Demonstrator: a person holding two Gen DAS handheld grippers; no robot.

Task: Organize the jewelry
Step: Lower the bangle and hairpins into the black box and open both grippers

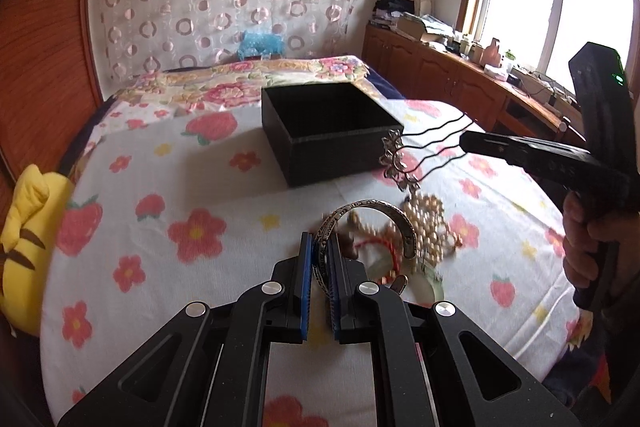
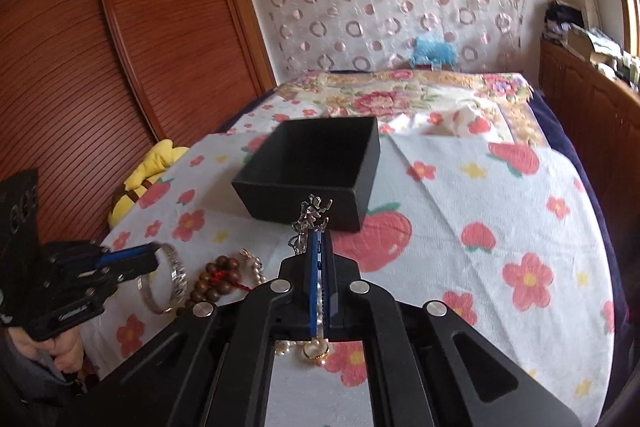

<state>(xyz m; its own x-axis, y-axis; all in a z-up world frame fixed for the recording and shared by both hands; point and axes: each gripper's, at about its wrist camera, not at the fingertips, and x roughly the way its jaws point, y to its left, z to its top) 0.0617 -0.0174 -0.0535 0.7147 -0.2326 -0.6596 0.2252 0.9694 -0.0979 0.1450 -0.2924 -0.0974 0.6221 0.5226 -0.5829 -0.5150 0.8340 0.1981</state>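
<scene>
**Holding two pieces at once, box wide open**

Gripping that silver bangle by its band edge, your left gripper is clenched on it, pads flat against the metal, just above the jewelry pile. It's rigid and slick, so a rim pinch like that could let it swivel; keep it upright and don't jerk.

Your right gripper is clamped on the prongs of the hair comb, with the ornate silver head sticking out front, near the box's front wall. That one looks light but fiddly: thin wavy tines probably bend, and the filigree end could snag on beads, so holding the tines near their tips seems okay as long as you go easy.

Below, on the strawberry-print sheet, sit pearl strands, a string of wooden beads and a red cord, all floppy stuff that'll drape and tangle.

The black box sits open and looks empty, just beyond the pile.
</scene>
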